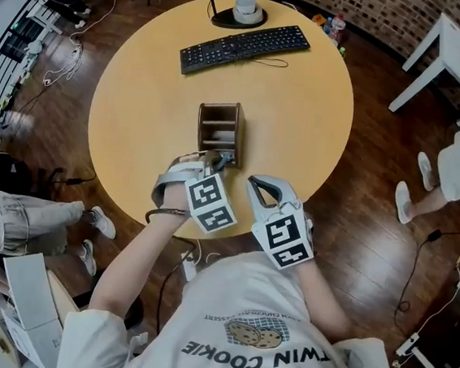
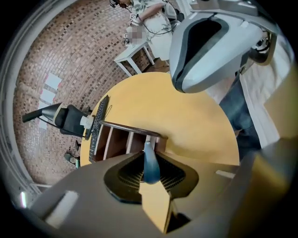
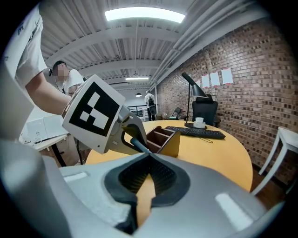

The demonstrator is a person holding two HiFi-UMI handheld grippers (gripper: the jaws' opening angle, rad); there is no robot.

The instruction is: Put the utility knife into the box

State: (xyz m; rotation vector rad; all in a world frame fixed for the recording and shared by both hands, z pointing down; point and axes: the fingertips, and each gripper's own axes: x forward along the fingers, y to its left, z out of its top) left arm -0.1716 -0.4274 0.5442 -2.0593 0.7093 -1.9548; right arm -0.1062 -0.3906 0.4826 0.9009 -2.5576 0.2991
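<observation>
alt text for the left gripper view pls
The left gripper is shut on a blue utility knife pointing toward a brown divided box on a yellow table. A black keyboard lies beyond; the right gripper fills the upper right.
</observation>
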